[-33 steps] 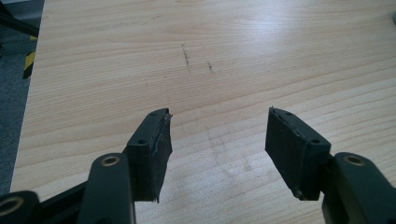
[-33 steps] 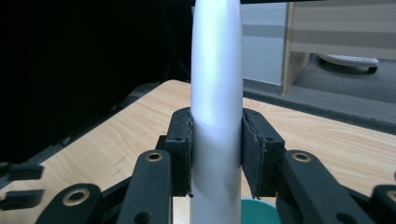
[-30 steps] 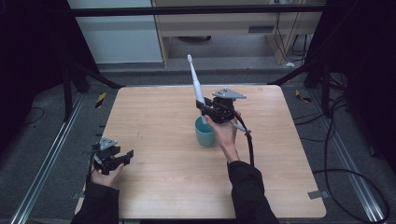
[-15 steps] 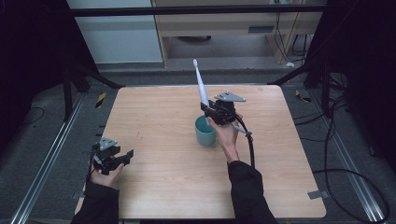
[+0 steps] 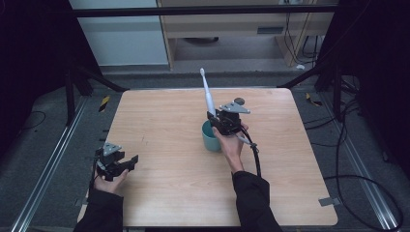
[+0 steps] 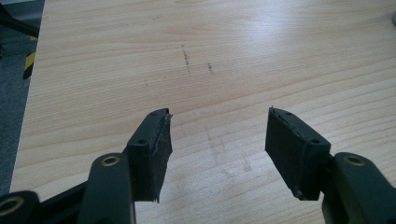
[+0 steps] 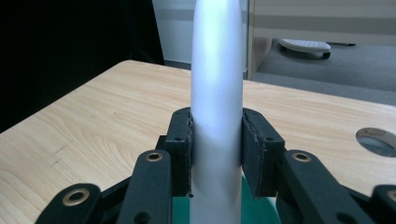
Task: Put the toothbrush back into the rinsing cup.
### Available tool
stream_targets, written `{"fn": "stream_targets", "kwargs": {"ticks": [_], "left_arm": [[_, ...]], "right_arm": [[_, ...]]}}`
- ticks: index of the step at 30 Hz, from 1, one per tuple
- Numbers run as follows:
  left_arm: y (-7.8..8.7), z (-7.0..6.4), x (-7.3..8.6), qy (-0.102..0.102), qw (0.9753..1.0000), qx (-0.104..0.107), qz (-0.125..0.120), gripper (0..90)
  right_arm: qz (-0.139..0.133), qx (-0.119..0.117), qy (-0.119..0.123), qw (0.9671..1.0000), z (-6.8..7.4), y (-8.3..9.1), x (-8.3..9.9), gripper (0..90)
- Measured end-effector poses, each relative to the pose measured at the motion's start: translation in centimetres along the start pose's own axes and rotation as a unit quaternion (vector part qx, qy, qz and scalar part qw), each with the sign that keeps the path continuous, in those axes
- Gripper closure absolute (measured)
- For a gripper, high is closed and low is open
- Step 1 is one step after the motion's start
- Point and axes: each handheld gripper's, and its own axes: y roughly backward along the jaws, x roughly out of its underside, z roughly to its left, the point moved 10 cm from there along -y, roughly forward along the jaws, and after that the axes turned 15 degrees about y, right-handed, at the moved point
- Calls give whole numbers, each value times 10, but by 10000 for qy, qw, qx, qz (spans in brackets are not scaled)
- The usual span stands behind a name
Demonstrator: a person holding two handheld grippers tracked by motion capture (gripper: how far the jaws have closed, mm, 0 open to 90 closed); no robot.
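Near the centre of the high view, the right gripper [image 5: 216, 117] is clenched on the handle of a white toothbrush [image 5: 208, 95], which rises from it and leans toward the upper left of the frame, its brush head uppermost. In the right gripper view the two black jaws press against both sides of the toothbrush's pale handle [image 7: 217, 116]. A teal cup [image 5: 209, 137] stands on the wooden table [image 5: 169, 116] just below and left of that gripper, with the right hand [image 5: 231, 145] beside it. At the lower left of the high view, near the table's edge, the left gripper [image 5: 126, 163] is released; in its own view its jaws stand wide apart over bare wood [image 6: 219, 70], holding nothing.
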Motion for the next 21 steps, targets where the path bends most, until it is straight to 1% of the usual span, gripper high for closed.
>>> {"fn": "stream_targets", "kwargs": {"ticks": [8, 10, 12, 16, 18, 19, 20, 21], "left_arm": [[0, 0, 1, -13, 10000, -1, 19, 400], [0, -1, 0, -17, 10000, -1, 14, 400], [0, -1, 0, -17, 10000, -4, 16, 400], [0, 0, 0, -15, 10000, -3, 18, 400], [0, -1, 1, -17, 10000, -3, 20, 400], [0, -1, 0, -17, 10000, 1, 17, 400], [0, -1, 0, -17, 10000, 1, 17, 400], [0, -1, 0, -14, 10000, 1, 16, 400]], "right_arm": [[157, 15, 20, 9999, 9, -4, 17, 661], [231, 13, 68, 9997, 10, -5, 21, 660], [280, 47, 133, 9995, 10, -5, 23, 660], [368, 31, 132, 9992, 11, -6, 26, 658], [449, 11, 122, 9989, 13, -7, 28, 658], [508, 1, 154, 9986, 14, -8, 30, 658], [508, 1, 154, 9986, 14, -8, 30, 658], [588, 1, 191, 9981, 15, -9, 33, 657]]}}
